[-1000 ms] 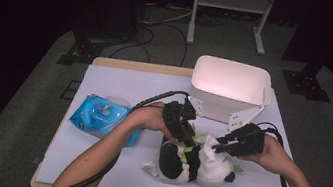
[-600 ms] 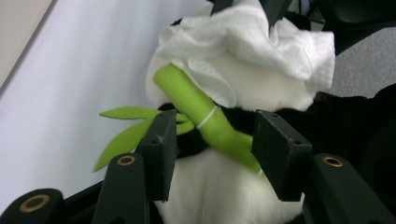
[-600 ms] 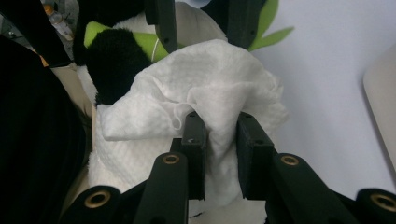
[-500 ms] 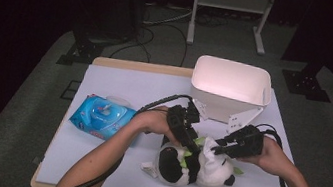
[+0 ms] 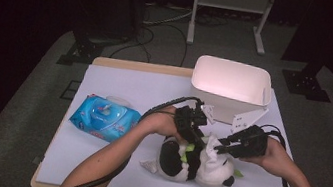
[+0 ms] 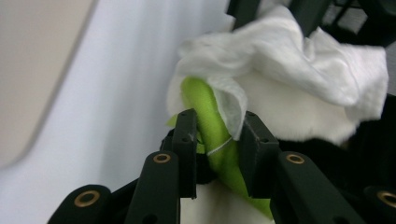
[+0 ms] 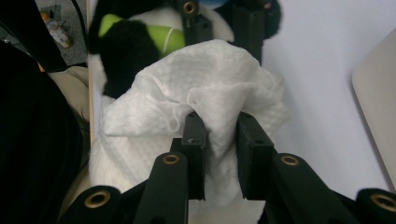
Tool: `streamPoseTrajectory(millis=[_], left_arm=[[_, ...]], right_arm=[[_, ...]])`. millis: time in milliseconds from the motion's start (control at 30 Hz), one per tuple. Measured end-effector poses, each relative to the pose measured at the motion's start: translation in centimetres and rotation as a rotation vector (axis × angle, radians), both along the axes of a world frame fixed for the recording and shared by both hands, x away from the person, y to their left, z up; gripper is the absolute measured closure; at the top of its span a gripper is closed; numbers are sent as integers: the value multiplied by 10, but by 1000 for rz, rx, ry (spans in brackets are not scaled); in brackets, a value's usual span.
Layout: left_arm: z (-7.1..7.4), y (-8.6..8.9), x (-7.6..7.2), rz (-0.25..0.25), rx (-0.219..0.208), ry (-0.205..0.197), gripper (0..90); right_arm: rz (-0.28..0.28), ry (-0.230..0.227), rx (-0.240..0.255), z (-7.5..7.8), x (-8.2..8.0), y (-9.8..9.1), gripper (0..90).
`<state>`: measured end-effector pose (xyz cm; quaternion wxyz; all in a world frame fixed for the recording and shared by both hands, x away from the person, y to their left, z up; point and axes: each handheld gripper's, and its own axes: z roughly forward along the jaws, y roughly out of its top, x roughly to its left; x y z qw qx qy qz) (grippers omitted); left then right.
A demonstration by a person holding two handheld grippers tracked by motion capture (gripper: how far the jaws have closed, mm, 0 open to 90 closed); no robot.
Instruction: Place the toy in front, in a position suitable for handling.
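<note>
Dark room; a white-topped table (image 5: 120, 86) carries a pink tub (image 5: 230, 86) at the far right and a blue wipes pack (image 5: 104, 117) to the left, both apart from the work. The panda plush (image 5: 194, 162) lies near the front edge, long axis across the table. The left gripper (image 6: 215, 140), jaws just closing, pinches its green scarf (image 6: 205, 107). The right gripper (image 7: 216, 128) clamps a white wipe (image 7: 205, 88) draped on the plush.

A black-and-white plush panda (image 5: 194, 161) with a lime-green piece (image 6: 212, 126), white wipe (image 7: 205, 88), blue packet (image 5: 105, 118).
</note>
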<state>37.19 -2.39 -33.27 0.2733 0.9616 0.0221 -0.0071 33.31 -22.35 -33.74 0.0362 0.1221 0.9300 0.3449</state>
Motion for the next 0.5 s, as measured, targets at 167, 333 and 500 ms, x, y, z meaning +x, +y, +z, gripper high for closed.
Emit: streamPoseTrajectory(millis=[167, 333, 500], left_arm=[[10, -4, 3, 3, -7, -22, 712], [20, -3, 4, 26, -24, -49, 712], [3, 7, 0, 28, -12, -27, 705]], right_arm=[[-26, -26, -6, 8, 1, -4, 745], [-38, -37, -7, 10, 6, -4, 745], [-20, -6, -17, -3, 7, 5, 745]])
